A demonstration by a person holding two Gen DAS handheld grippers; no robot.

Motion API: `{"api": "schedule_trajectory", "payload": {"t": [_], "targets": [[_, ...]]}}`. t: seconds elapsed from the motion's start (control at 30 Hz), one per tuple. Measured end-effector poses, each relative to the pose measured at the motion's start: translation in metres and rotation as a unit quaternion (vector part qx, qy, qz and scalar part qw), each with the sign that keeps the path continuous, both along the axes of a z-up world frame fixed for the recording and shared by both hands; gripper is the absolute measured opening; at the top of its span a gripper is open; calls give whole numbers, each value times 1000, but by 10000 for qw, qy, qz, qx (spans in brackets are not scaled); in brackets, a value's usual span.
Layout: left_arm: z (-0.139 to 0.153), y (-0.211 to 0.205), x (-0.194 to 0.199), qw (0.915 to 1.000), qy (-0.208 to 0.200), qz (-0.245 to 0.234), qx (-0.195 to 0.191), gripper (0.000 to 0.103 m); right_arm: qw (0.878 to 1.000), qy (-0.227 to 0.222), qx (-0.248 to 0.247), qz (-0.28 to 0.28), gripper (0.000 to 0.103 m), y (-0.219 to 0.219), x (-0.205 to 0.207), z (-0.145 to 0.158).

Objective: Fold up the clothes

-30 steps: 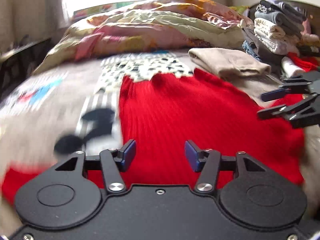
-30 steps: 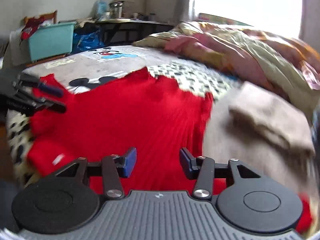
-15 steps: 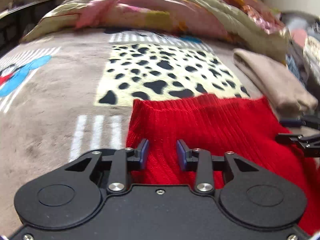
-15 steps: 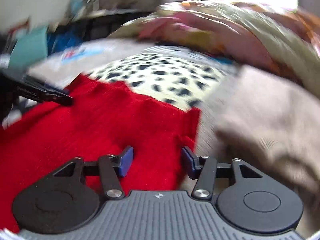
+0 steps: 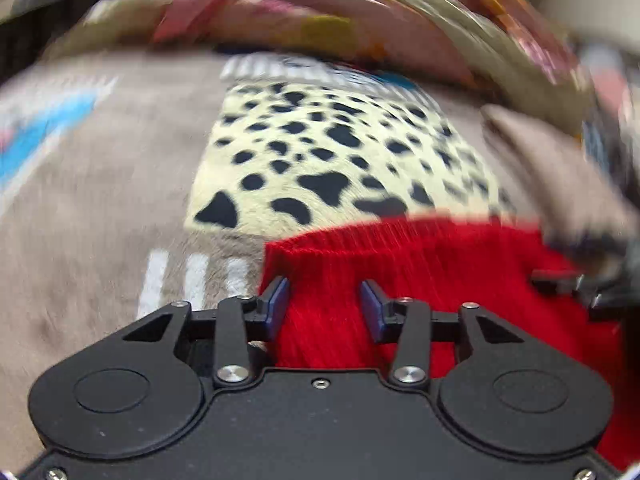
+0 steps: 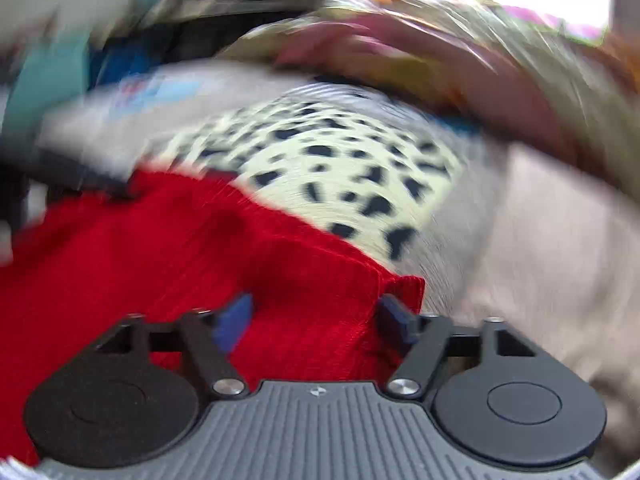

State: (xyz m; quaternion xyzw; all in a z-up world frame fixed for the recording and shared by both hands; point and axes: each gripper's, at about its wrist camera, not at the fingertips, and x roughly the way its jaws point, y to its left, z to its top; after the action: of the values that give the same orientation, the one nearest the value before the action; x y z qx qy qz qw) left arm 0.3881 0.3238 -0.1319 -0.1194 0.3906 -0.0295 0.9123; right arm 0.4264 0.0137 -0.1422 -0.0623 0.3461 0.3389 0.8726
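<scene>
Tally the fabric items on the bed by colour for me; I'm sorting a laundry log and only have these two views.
Red: 1, the knit sweater
Beige: 1, the folded garment
Multicoloured: 1, the floral quilt
Brown with leopard patch: 1, the bed blanket
Total: 4

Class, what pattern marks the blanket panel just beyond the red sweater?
Black spots on cream panel, leopard-style; clearest in left wrist view.
</scene>
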Motion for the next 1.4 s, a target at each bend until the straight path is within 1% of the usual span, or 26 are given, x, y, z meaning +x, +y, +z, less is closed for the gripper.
{"api": "schedule_trajectory", "payload": {"t": [0.03, 0.1, 0.13, 0.23, 0.37, 0.47, 0.5, 0.53, 0.57, 0.6, 0.67, 0.73, 0.8, 0.83, 0.9, 0.93, 0.97, 1.0, 1.03, 1.1, 1.17, 1.23, 1.27, 1.3, 1.33, 1.4], "targets": [[7, 2, -2, 10000, -32, 68, 30, 41, 9999, 104, 91, -85, 65, -6, 3, 2], [22, 3, -18, 9990, -261, 68, 343, 42, 9997, -26, -210, -115, 62, -7, -4, 10], [27, 7, -30, 9989, -358, 48, 313, 42, 9995, -85, -255, -171, 60, -11, -9, 14], [45, 15, -85, 9969, -704, 121, 327, 42, 9979, -503, -301, -288, 58, -30, -39, 28], [53, 13, -174, 9918, -1137, 293, 501, 42, 9954, -920, -263, 95, 58, -48, -107, 40], [39, 14, -244, 9852, -1442, 619, 689, 43, 9912, -1205, -319, 442, 57, -58, -171, 40], [27, 12, -258, 9852, -1386, 692, 732, 47, 9902, -1237, -394, 521, 58, -60, -194, 34], [9, 11, -266, 9863, -1094, 784, 957, 54, 9897, -1182, -504, 626, 60, -61, -210, 25], [-10, 10, -273, 9859, -800, 873, 1180, 53, 9888, -1191, -603, 661, 61, -63, -225, 15], [-22, 11, -282, 9851, -681, 983, 1237, 53, 9875, -1296, -685, 588, 62, -69, -240, 3], [-21, 20, -302, 9829, -1089, 1282, 754, 51, 9909, -1216, -471, 321, 63, -87, -258, -2], [-7, 23, -307, 9758, -1402, 1511, 731, 51, 9931, -1155, -199, 13, 62, -106, -268, 6], [5, 28, -299, 9724, -1673, 1449, 741, 52, 9922, -1213, -97, -274, 62, -119, -268, 10], [4, 31, -290, 9734, -1622, 1400, 812, 55, 9914, -1234, -46, -426, 63, -125, -266, 12], [-11, 45, -263, 9769, -1013, 1550, 1067, 59, 9898, -1210, 96, -746, 65, -139, -262, 14], [-22, 58, -256, 9767, -683, 1829, 892, 61, 9896, -1066, 244, -938, 69, -148, -256, 12], [-22, 65, -261, 9735, -880, 2044, 531, 60, 9885, -922, 392, -1130, 69, -158, -251, 10], [-16, 67, -266, 9711, -918, 2189, 257, 59, 9867, -776, 539, -1320, 64, -167, -246, 9], [-9, 62, -272, 9697, -984, 2231, 149, 59, 9841, -631, 687, -1510, 60, -176, -241, 7], [2, 40, -289, 9686, -1292, 2117, 198, 59, 9788, -702, 807, -1748, 61, -190, -241, 10], [5, 19, -301, 9690, -1490, 1968, 61, 59, 9758, -822, 811, -1857, 61, -200, -241, 14], [4, -7, -308, 9715, -1660, 1692, -5, 59, 9751, -802, 573, -1987, 62, -202, -232, 13], [2, -21, -310, 9741, -1692, 1498, 88, 59, 9739, -630, 453, -2133, 62, -203, -225, 8], [-1, -32, -312, 9768, -1673, 1323, 194, 59, 9733, -503, 373, -2210, 63, -206, -219, 2], [-7, -42, -309, 9807, -1557, 1142, 294, 61, 9737, -580, 292, -2186, 63, -205, -218, 0], [-29, -58, -301, 9877, -1104, 891, 652, 65, 9743, -803, 48, -2105, 64, -199, -223, -2]]}}
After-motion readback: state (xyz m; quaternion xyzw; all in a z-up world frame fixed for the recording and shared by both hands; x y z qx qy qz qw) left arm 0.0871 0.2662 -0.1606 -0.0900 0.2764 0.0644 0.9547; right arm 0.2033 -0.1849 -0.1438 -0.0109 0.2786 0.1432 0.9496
